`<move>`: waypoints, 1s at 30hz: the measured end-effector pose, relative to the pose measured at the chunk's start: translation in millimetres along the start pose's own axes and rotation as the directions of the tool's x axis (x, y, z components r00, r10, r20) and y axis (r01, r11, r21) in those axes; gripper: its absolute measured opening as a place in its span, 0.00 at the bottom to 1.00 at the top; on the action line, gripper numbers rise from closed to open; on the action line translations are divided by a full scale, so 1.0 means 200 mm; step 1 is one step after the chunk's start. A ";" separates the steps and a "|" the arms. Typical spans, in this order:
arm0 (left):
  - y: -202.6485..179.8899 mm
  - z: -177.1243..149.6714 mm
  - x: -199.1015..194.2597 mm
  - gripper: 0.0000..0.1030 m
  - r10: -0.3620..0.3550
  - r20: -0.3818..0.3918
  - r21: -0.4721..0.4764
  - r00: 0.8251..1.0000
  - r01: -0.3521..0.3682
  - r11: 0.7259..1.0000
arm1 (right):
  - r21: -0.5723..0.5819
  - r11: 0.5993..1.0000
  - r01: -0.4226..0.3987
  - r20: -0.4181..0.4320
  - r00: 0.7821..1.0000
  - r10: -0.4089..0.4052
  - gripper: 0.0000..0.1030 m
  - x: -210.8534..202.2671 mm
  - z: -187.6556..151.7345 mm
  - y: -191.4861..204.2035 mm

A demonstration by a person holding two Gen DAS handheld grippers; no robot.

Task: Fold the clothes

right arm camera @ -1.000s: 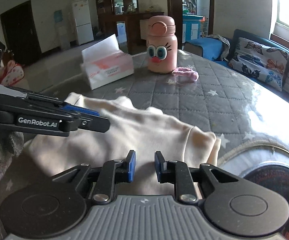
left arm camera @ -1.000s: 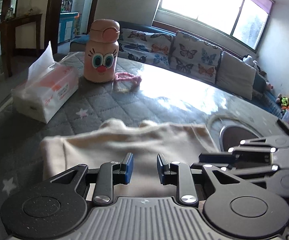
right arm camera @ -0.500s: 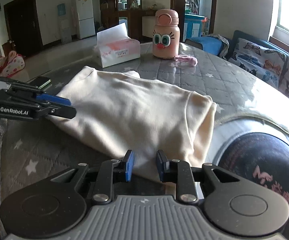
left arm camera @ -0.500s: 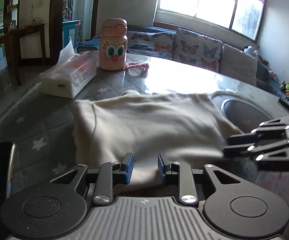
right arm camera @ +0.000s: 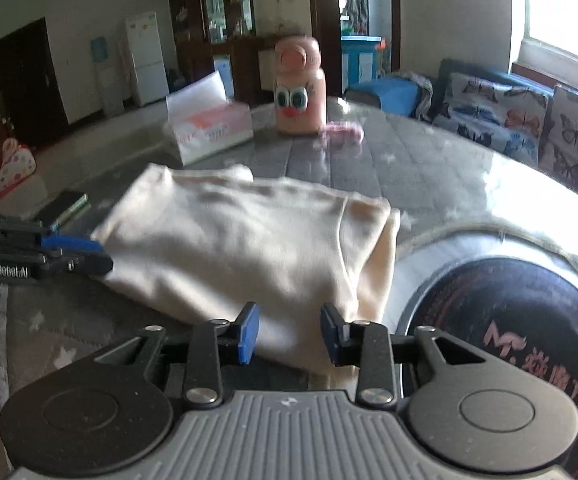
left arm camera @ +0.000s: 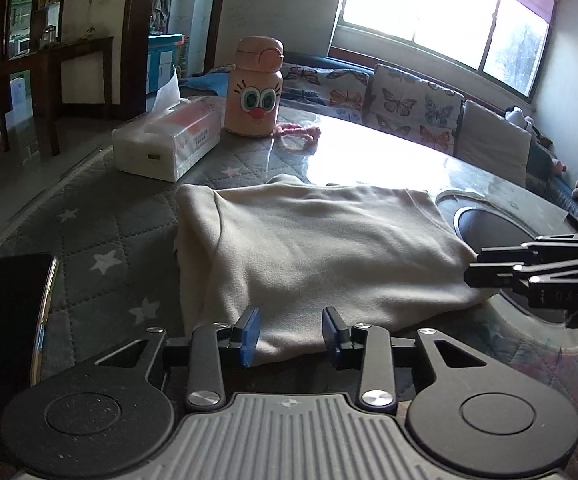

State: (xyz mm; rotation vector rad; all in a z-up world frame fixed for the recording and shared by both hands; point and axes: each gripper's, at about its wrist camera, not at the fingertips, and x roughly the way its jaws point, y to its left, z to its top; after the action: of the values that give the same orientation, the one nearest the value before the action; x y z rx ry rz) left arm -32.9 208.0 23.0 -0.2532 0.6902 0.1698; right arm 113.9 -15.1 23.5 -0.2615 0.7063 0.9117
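Sunlit desk [left arm camera: 101,216] carries the cream garment [left arm camera: 321,248], folded flat. Both my left hand-held gripper [left arm camera: 291,334] and right hand-held gripper [right arm camera: 289,332] have just been opening, released. I'd smooth its near edge before regrasping.

Daylight floods through the window [left arm camera: 441,20], glare whitens the counter [left arm camera: 361,164]; right wrist view motion-blurred, fisheye bending the edges.

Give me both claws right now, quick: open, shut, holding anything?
Left claw: open, just been opening, holds nothing; cream garment edge lies between its jaws.
Right claw: open, just been opening, same garment, not gripped.
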 end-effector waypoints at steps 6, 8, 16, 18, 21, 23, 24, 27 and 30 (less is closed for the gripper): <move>0.03 -0.02 0.00 0.37 0.010 -0.014 -0.036 1.000 -0.010 0.999 | 0.018 1.000 -0.004 -0.018 1.000 0.004 0.38 0.10 0.01 -0.03; 0.04 -0.03 -0.01 0.37 0.007 -0.014 -0.042 1.000 -0.007 0.999 | 0.018 1.000 -0.010 -0.015 1.000 0.011 0.45 0.08 0.01 -0.02; 0.01 -0.03 -0.05 0.55 0.010 -0.011 -0.051 1.000 -0.010 0.999 | 0.014 1.000 -0.007 -0.003 1.000 0.007 0.71 0.01 -0.02 0.02; -0.01 -0.03 -0.06 0.61 0.018 -0.013 -0.050 1.000 -0.019 0.999 | 0.023 1.000 -0.006 0.000 1.000 0.006 0.78 0.00 -0.04 0.02; -0.02 -0.04 -0.07 0.80 0.042 -0.012 -0.051 0.999 -0.042 0.998 | 0.043 0.999 0.001 0.006 1.000 -0.002 0.81 -0.02 -0.06 0.02; -0.04 -0.05 -0.08 0.86 0.058 -0.010 -0.046 0.998 -0.058 0.997 | 0.058 0.998 0.004 0.007 1.000 -0.004 0.83 -0.03 -0.07 0.02; -0.04 -0.05 -0.09 0.89 0.064 -0.011 -0.044 0.998 -0.064 0.997 | 0.061 0.998 0.007 0.006 1.000 -0.007 0.85 -0.03 -0.07 0.02; -0.05 -0.07 -0.10 0.95 0.081 -0.015 -0.041 0.997 -0.082 0.996 | 0.060 0.998 0.012 0.000 1.000 -0.012 0.87 -0.04 -0.09 0.03; -0.05 -0.09 -0.11 1.00 0.100 -0.020 -0.038 0.995 -0.100 0.994 | 0.060 0.998 0.028 0.005 1.000 -0.028 0.93 -0.05 -0.10 0.05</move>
State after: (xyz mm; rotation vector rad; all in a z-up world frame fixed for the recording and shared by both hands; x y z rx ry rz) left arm -58.3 191.5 26.2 -0.2575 0.7182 0.2771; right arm 92.8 -24.8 16.5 -0.2154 0.7217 0.8633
